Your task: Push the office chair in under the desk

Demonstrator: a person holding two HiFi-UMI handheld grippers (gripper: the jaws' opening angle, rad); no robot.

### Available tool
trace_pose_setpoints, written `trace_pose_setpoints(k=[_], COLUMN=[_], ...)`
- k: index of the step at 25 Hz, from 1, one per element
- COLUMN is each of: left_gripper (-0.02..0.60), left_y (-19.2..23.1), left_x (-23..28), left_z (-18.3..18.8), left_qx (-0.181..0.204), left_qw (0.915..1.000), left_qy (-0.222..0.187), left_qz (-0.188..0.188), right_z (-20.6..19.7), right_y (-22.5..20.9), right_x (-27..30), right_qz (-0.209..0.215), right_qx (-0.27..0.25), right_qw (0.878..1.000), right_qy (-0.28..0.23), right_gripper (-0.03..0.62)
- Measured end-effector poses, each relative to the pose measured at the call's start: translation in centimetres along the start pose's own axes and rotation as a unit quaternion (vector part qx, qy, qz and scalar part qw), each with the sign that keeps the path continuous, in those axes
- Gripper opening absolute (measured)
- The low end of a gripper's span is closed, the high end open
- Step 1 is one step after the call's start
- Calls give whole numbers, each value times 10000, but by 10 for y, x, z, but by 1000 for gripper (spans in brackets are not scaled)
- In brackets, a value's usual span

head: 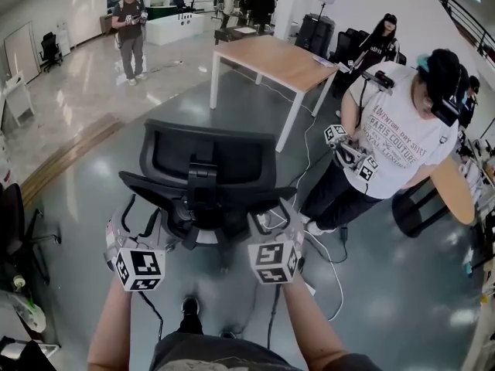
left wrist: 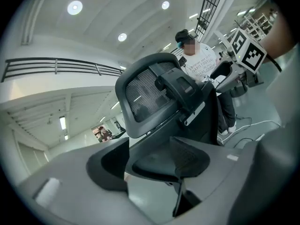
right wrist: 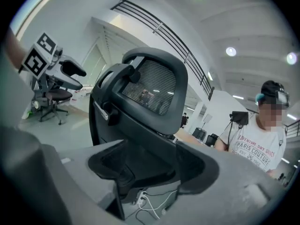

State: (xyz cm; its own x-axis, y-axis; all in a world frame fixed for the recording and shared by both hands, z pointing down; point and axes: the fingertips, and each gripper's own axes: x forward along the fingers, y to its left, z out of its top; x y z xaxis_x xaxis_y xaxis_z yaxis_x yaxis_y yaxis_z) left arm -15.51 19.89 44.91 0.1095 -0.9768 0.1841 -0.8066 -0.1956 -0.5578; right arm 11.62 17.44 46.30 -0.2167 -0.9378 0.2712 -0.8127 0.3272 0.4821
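Observation:
The black office chair (head: 203,168) stands in the middle of the head view, its mesh back toward me and its headrest (head: 207,151) on top. Beyond it stands the desk (head: 271,56), with a wooden top and white legs. My left gripper (head: 133,221) is at the left lower edge of the chair back and my right gripper (head: 280,219) at the right lower edge. In the left gripper view, the left gripper (left wrist: 150,165) is open, with the chair back (left wrist: 159,97) close ahead. The right gripper (right wrist: 152,168) is open too, the chair's lower back frame (right wrist: 140,139) between its pads without being pressed.
A person in a white T-shirt (head: 398,130) stands right of the chair holding other grippers. White cables (head: 329,265) run over the grey floor at the right. Another black chair (head: 19,222) is at the left edge, a dark stool (head: 418,203) at the right. More people stand far back.

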Motion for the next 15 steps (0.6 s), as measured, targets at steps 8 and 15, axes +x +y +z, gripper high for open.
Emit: trace_pose_setpoints(k=[8, 15], left_gripper=[361, 411], left_y=[11, 25], left_x=[35, 63], left_z=[-22, -40], left_qx=[852, 1542], left_qw=[9959, 9861], left_qy=[288, 621], left_qz=[-42, -57], right_z=[-11, -16], right_y=[-9, -12], right_x=[28, 45], right_qz=[-245, -408], right_qx=[-751, -1695], right_qw=[9963, 9824], right_qy=[351, 667], right_gripper=[318, 337])
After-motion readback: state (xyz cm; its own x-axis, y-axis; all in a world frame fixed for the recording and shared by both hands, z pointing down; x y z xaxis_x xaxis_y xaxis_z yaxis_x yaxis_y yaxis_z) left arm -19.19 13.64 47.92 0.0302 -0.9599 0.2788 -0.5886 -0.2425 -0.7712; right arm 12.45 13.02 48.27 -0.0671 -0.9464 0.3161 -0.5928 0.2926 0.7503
